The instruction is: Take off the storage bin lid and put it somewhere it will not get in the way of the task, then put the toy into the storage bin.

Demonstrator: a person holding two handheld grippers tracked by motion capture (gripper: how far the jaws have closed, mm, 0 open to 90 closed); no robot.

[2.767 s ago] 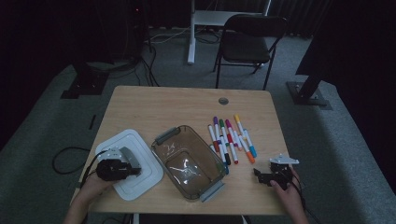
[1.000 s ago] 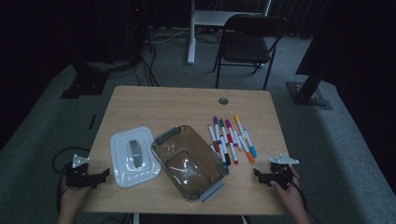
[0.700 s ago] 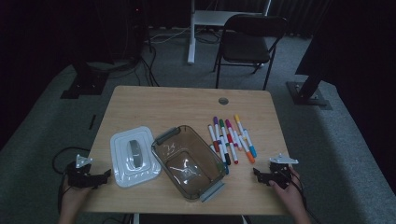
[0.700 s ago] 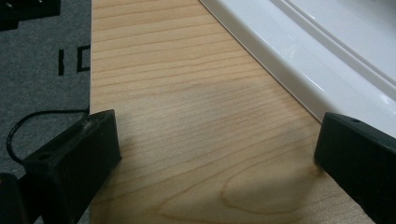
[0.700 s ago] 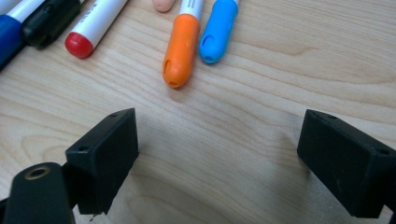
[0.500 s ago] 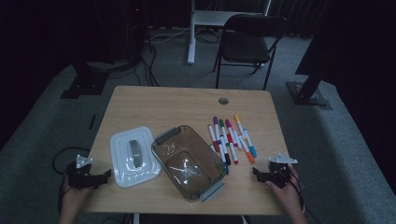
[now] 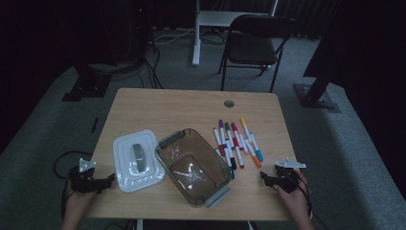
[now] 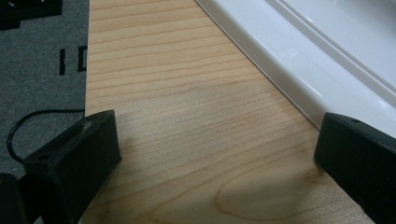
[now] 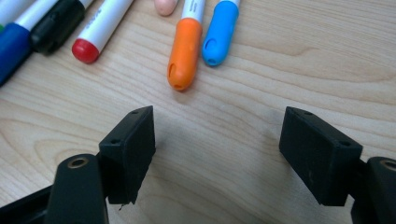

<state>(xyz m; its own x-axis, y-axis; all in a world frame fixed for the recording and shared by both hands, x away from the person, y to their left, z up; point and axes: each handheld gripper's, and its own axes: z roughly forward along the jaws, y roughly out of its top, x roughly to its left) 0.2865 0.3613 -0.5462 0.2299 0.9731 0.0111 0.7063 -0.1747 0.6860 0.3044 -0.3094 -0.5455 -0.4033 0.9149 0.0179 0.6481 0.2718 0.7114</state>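
My left gripper [image 7: 109,180] rests at the table's front left edge, open, with only bare wood between its jaws [image 8: 217,149]. The white lid [image 7: 138,159] lies just past its tips, and its rim [image 8: 299,60] runs beside the right-hand jaw. A brown see-through container [image 7: 194,167] stands open next to the lid. Several coloured markers [image 7: 237,141] lie in a row right of it. My right gripper [image 7: 265,178] points at them from the front right. It is open [image 9: 217,140], its jaws have just been closing a little, and nothing is between them. An orange marker [image 9: 184,51] and a blue marker [image 9: 219,32] lie just ahead.
The wooden table [image 7: 191,110] has a cable hole [image 7: 229,103] near its far edge. A black folding chair [image 7: 253,45] and stand bases sit on the grey carpet beyond. A black cable [image 8: 28,123] trails on the floor left of the table.
Since the earliest frame my left gripper has come off the white lid and drawn back to the table's left front edge. Over the last second both hands have stayed put.
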